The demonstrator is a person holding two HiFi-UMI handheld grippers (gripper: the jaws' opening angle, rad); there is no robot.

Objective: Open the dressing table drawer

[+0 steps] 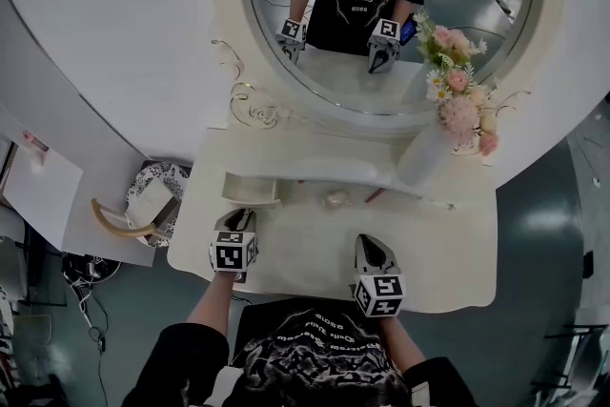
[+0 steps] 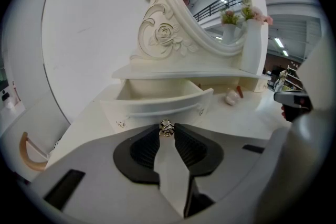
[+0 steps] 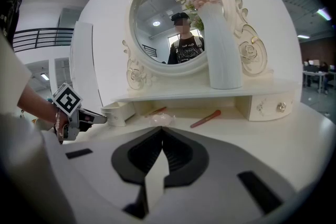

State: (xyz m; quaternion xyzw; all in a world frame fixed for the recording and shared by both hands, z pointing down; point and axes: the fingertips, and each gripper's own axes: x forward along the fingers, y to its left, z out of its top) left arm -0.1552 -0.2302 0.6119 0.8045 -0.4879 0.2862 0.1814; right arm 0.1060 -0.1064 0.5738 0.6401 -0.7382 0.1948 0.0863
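Left gripper view: cream drawer with a curved front stands pulled out at the far left of the dressing table, under the mirror shelf. Left gripper jaws clamp its small metal knob. Right gripper jaws are together, holding nothing, over the near tabletop.

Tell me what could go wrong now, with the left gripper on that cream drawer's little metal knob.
The left gripper pinches the small silver metal knob only at its jaw tips, so it may slip off. The curved cream drawer already stands well out; pulling further might bring it right out of its slot. A jerk could rock the tall white vase of pink flowers on the shelf.
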